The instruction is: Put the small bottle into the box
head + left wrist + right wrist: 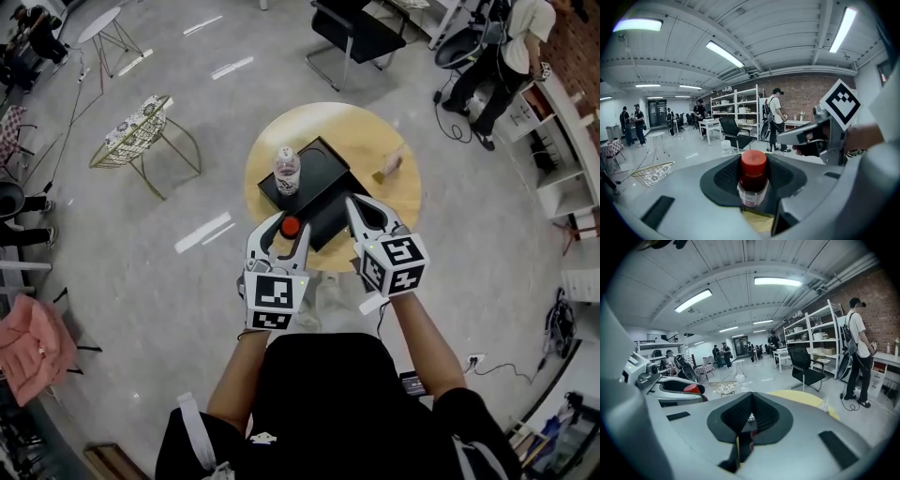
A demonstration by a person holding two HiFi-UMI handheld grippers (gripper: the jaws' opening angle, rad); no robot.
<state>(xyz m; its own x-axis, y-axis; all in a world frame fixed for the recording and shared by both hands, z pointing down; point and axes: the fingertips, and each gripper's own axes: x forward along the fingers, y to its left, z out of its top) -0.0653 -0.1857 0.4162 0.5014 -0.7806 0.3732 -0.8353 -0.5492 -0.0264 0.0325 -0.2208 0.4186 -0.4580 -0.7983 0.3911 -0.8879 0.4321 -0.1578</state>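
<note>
A small bottle with a red cap (290, 227) stands upright between the pads of my left gripper (291, 221), which is shut on it just above the round wooden table's (403, 202) near edge. In the left gripper view the small bottle (752, 180) fills the middle of the jaws. The black box (319, 173) lies open on the table just beyond it. My right gripper (352, 201) hovers over the box's near right corner, its jaws shut with nothing between them (749, 420). The left gripper with the red cap (693, 389) shows at the left of the right gripper view.
A clear water bottle (287, 170) stands at the box's left side. A small tan object (389, 165) lies on the table's right part. Around the table are a black chair (352, 33), a wire side table (141, 131), white shelves (562, 169) and a standing person (506, 56).
</note>
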